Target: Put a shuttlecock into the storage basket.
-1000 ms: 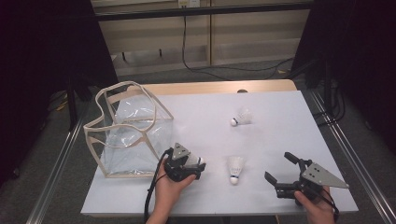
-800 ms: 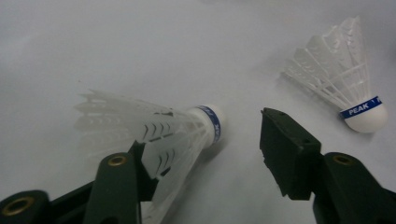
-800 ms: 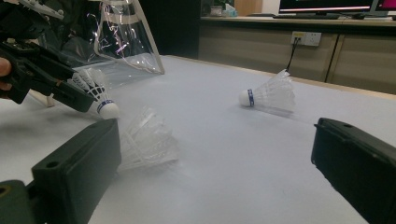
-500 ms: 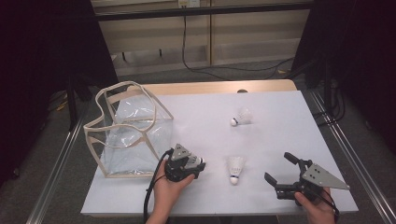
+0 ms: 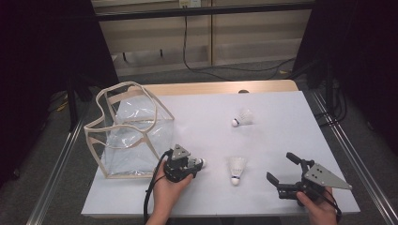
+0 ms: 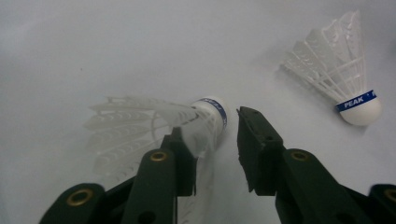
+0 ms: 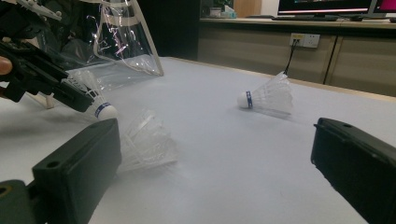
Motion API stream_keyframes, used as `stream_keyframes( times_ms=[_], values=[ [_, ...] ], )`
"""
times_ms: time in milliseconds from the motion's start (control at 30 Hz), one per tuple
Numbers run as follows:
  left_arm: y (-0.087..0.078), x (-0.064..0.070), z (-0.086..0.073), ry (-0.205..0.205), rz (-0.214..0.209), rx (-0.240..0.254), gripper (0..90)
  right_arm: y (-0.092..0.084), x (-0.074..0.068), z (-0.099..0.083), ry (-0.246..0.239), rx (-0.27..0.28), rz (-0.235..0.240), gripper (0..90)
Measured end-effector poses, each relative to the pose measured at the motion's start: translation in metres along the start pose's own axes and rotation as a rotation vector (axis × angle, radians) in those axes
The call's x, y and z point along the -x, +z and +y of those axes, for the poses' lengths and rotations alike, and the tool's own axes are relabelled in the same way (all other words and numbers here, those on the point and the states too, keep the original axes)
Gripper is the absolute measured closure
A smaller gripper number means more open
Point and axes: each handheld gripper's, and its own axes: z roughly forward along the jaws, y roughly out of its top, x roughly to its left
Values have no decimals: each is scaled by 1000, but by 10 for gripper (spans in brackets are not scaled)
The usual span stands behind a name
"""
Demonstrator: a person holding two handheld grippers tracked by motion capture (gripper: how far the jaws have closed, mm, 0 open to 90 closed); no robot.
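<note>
- Left tongs [image 5: 196, 165] low over the white tabletop [image 5: 281, 117], near its front edge, just right of the clear plastic bag [image 5: 129, 136] with beige trim.
- Jaws have just been closing, with a shuttlecock [image 6: 154, 126] between them. Left gripper view: one jaw lies against the feather skirt, the other stands just off the cork, a slim gap visible, so not clamped yet.
- That shuttlecock's cork with the blue band pokes out past the jaw tips, toward the tabletop's middle.
- Second shuttlecock [image 5: 237, 169] lies near, between the two hands, cork toward the person.
- Third shuttlecock [image 5: 243, 117] lies further back, well apart from both tongs.
- Right tongs [image 5: 281, 168] at front right, released, jaws wide, holding nothing, hovering off the tabletop.
</note>
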Motion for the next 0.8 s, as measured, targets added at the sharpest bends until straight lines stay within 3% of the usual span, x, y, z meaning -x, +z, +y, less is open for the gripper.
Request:
stream_keyframes(
  times_ms=[300, 800],
  values=[
    [-3, -2, 0, -60, -38, -28, 794, 0, 1, 0, -1, 1, -1, 14],
    [-4, -1, 2, -74, -70, -58, 880, 0, 1, 0, 2, 3, -1, 14]
  ],
)
